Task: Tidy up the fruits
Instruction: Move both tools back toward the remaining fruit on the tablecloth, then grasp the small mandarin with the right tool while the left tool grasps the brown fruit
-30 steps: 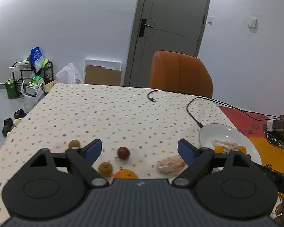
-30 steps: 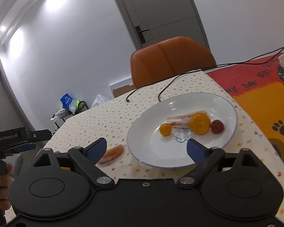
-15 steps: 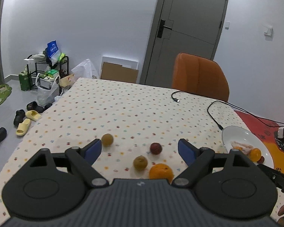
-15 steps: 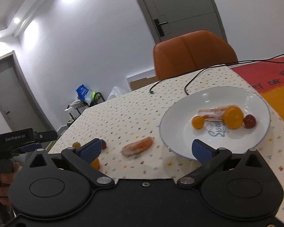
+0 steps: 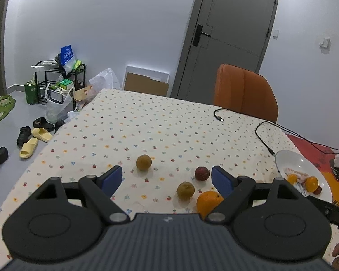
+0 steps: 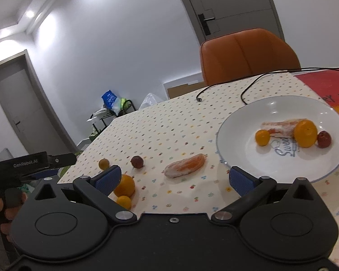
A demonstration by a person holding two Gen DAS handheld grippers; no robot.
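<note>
My left gripper (image 5: 167,178) is open above the dotted tablecloth, empty. Between its fingers lie a brownish-yellow round fruit (image 5: 143,162), a second one (image 5: 185,190), a dark red fruit (image 5: 202,173) and an orange (image 5: 209,202) beside the right finger. My right gripper (image 6: 175,179) is open and empty over a peeled orange segment (image 6: 184,165). An orange (image 6: 124,185) and a small yellow fruit (image 6: 123,202) sit by its left finger. The white plate (image 6: 282,174) to the right holds two orange fruits, a red fruit and a peeled segment.
An orange chair (image 5: 244,91) stands at the table's far side. Black cables (image 5: 262,133) run across the cloth toward the plate (image 5: 289,158). A red and orange mat (image 6: 327,88) lies past the plate. The floor at left holds a rack, bags and shoes (image 5: 31,142).
Both grippers swung left and pulled back. The loose fruits now sit between the left fingers, and the plate slid right in both views. The right gripper now frames the peeled segment.
</note>
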